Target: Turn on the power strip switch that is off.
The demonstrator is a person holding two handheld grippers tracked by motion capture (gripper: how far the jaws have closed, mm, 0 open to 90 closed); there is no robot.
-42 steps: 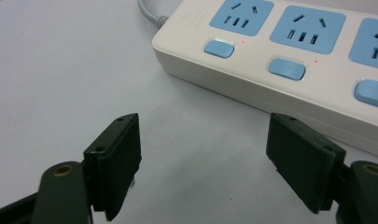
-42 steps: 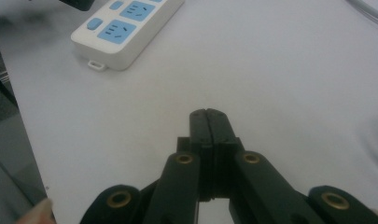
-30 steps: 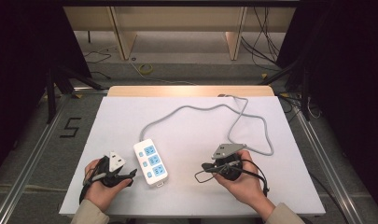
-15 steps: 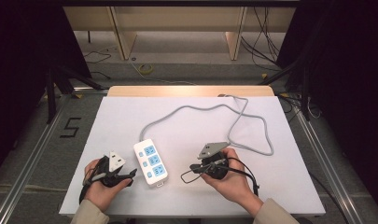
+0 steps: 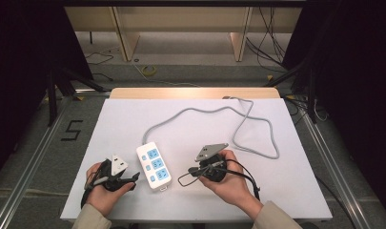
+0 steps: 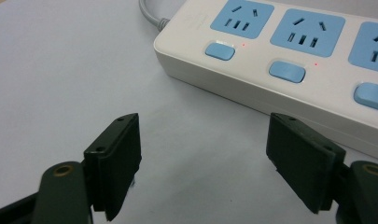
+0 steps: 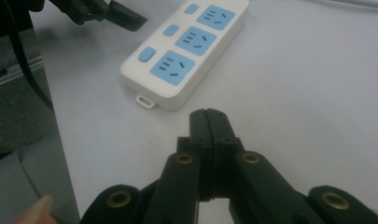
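White matte tabletop (image 5: 133, 119), smooth and flat. Glossy white power strip (image 5: 154, 165) near front centre, three blue sockets, blue rocker switches (image 6: 285, 72) beside tiny red lights; grey cord (image 5: 257, 138) looping back. Left gripper (image 6: 203, 163) spread wide just beside it; right gripper (image 7: 209, 122) pressed closed, empty, near its end.

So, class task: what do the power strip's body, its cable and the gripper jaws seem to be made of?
Power strip: looks like hard moulded plastic, glossy white with blue sockets and switches; smooth rounded edges catch light.
Cable: probably a flexible grey rubber or plastic sheath, matte, lying in loose curves.
Left gripper jaws: matte black flat pads, likely plastic or rubber-faced; brass-coloured rivets suggest metal pivots.
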